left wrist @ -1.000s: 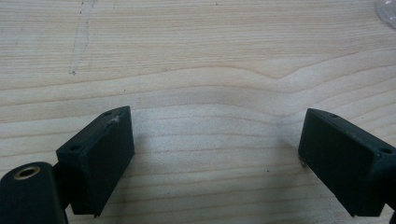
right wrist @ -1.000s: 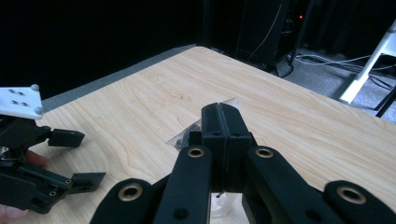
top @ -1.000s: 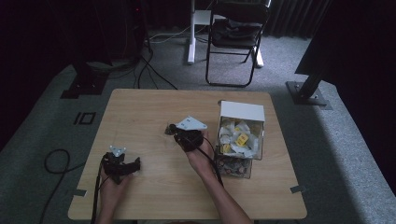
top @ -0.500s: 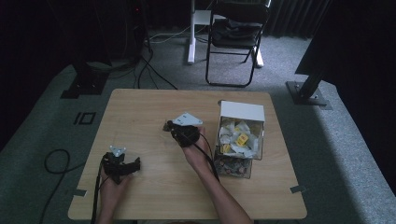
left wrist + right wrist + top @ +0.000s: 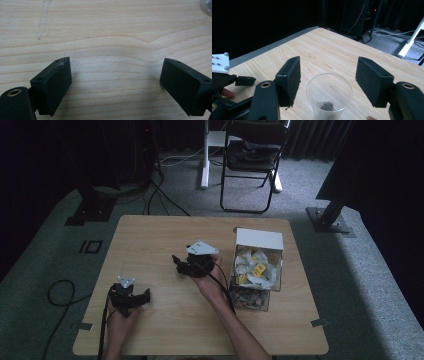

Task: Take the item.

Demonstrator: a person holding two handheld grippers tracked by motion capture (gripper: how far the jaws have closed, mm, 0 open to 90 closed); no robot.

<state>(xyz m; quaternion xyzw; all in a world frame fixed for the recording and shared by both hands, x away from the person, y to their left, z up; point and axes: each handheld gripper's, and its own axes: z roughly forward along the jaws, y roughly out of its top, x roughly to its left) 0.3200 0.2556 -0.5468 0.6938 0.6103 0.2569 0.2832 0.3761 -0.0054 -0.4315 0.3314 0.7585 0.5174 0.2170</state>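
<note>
Wooden tabletop [image 5: 165,330] – clear cup [image 5: 329,96] upright between right tool [image 5: 329,82] jaws, just opened, untouched; back straight off toward 6 o'clock. Left tool [image 5: 113,82] apart, empty.

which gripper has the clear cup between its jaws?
The right gripper: the clear plastic cup stands between its open jaws, untouched. The left gripper has bare table between its jaws.

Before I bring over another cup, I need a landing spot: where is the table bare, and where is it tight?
The far left half of the table is bare, beyond both hand-held grippers. So is the near strip between the two forearms. It is crowded at the right: the clear box of packets fills that edge, and the clear cup stands between the right hand-held gripper's open jaws.
</note>
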